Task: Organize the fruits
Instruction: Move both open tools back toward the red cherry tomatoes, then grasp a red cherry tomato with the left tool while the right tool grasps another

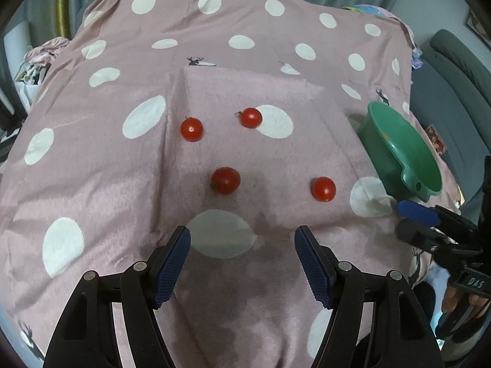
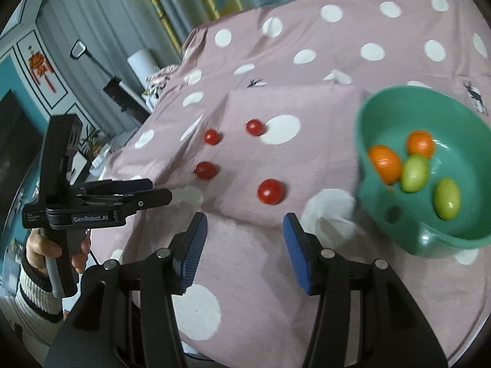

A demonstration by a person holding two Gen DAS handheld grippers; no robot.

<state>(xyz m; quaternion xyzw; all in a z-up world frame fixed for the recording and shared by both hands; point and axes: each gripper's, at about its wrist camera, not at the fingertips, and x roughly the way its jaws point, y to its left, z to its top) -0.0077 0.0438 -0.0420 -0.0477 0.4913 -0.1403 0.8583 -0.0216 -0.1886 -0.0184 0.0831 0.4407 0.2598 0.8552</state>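
nearest tomato: a cherry tomato (image 2: 270,191) lies on the raised flat patch of the pink dotted cloth (image 2: 353,61), near that patch's front edge and just ahead of the right tool (image 2: 244,227); in the left wrist view it is the right-hand one of the front pair (image 1: 323,189).
its axis: nearly round, so no long axis worth aligning to; I cannot make out its stem end.
stemmed tomato: the other front one (image 1: 225,180) is slightly oval and shows a green stem at its lower left; it sits straight ahead of the left tool (image 1: 242,236).
back pair: two more cherry tomatoes (image 1: 191,129) and (image 1: 251,117) lie further toward the far edge of the patch, apart from each other and from the front pair.
green bowl: the bowl (image 2: 362,122) stands at the right edge of the patch, near the nearest tomato but not touching it; its handle tab with a hole points toward the front. It holds two orange fruits (image 2: 385,164) and two yellow-green ones (image 2: 446,198).
right tool: released, nothing between the pads; it is the nearer one to both that tomato and the bowl.
left tool: released and empty, jaws wider than any tomato.
likely next: the right tool reaches forward for the nearest tomato, then goes right to the bowl.
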